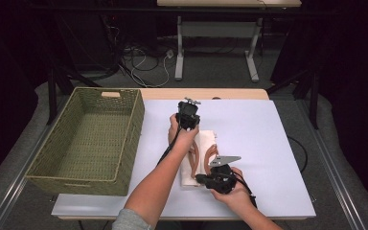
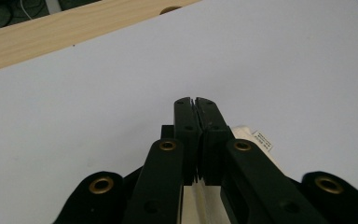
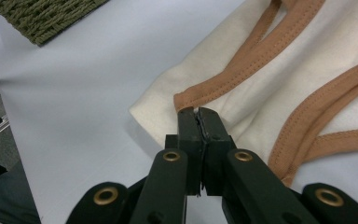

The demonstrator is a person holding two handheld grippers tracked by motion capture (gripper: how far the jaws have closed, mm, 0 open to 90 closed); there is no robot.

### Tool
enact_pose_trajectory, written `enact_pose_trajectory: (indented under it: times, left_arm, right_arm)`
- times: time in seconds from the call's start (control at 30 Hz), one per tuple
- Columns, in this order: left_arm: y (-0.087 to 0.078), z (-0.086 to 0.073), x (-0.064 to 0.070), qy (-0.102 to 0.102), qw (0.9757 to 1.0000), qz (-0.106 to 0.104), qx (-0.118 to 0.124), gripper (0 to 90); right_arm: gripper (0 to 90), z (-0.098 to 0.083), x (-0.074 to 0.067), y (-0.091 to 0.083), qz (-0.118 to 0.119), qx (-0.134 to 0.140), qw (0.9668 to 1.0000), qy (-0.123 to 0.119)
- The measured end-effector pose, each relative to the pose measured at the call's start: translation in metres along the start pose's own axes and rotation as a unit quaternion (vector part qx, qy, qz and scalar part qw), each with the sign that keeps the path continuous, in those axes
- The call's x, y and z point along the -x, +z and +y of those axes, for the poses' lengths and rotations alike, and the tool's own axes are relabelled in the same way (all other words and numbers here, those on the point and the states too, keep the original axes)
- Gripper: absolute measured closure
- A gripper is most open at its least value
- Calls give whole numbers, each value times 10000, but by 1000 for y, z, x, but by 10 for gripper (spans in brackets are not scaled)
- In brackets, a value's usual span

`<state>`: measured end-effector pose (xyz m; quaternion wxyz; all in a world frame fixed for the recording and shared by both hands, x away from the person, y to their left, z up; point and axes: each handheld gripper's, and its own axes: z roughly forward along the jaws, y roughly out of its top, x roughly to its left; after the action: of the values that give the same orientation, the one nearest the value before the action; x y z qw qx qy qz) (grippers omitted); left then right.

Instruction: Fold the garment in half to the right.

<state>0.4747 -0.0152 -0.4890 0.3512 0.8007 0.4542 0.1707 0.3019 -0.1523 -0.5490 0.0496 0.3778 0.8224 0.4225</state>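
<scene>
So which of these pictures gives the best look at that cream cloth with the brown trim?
The right gripper view: the cloth is close up there, its brown stitched edging plain. The high view shows the cloth small and folded, partly under both hands. The left gripper view shows a cream corner with a label.

A dim room with grey carpet (image 1: 211, 72); a white-legged desk (image 1: 215, 28) stands far off, tangled cables (image 1: 143, 60) lying beneath it on the left.
</scene>
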Motion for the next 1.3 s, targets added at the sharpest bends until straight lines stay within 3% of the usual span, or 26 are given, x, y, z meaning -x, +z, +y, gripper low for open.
enact_pose_trajectory:
  times: [0.33, 0.53, 0.7, 0.93, 1.3]
  left_arm:
    - [6, -2, 0, -10, 10000, -25, -79, 879]
    - [8, -3, 0, -48, 9998, -65, -166, 829]
    - [7, -5, -3, -90, 9998, -72, -150, 768]
    - [4, -9, -7, -218, 9997, -80, -51, 590]
    - [-4, -13, -14, -348, 9993, -96, 75, 458]
  right_arm:
    - [890, -1, 1, 0, -5, 34, 10000, 5]
    - [890, -2, 1, 2, 10, 25, 10000, -12]
    - [889, -2, 1, 2, 6, 40, 10000, 15]
    - [882, -3, 1, 1, -20, 71, 10000, 10]
    - [812, -3, 0, -2, -53, 193, 9998, -54]
